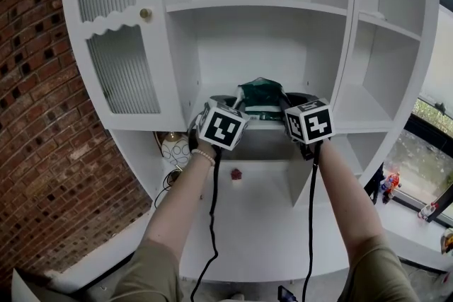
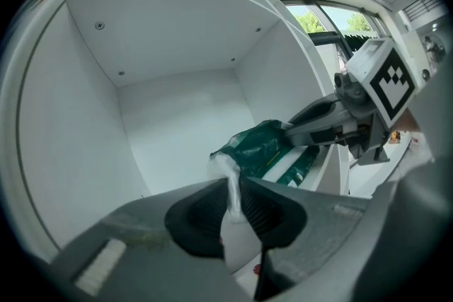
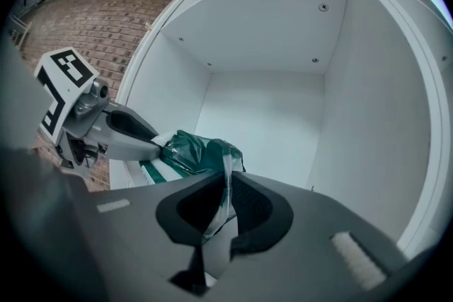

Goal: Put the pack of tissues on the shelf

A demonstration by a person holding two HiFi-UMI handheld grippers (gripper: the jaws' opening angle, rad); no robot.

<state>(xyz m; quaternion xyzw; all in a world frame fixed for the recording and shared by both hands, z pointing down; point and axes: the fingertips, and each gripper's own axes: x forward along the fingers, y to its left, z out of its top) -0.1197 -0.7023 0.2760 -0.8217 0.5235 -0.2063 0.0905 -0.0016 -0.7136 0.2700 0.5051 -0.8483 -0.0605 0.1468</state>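
A dark green pack of tissues (image 1: pixel 262 97) in a plastic wrapper rests at the front of the middle shelf (image 1: pixel 354 109) of a white cabinet. My left gripper (image 1: pixel 225 105) pinches a clear flap of the wrapper at the pack's left end. In the left gripper view the film runs between the pads (image 2: pixel 233 184), with the pack (image 2: pixel 262 148) just beyond. My right gripper (image 1: pixel 293 101) grips the wrapper at the right end. The right gripper view has a strip of film caught in the jaws (image 3: pixel 228 184) and the pack (image 3: pixel 195 152) ahead.
A cabinet door (image 1: pixel 113 32) with ribbed glass and a brass knob (image 1: pixel 145 13) stands at the left, with a brick wall (image 1: pixel 35 117) beyond it. Below are a round patterned vase (image 1: pixel 175 149) and a small red object (image 1: pixel 236 173). Toys (image 1: pixel 389 184) lie by the window.
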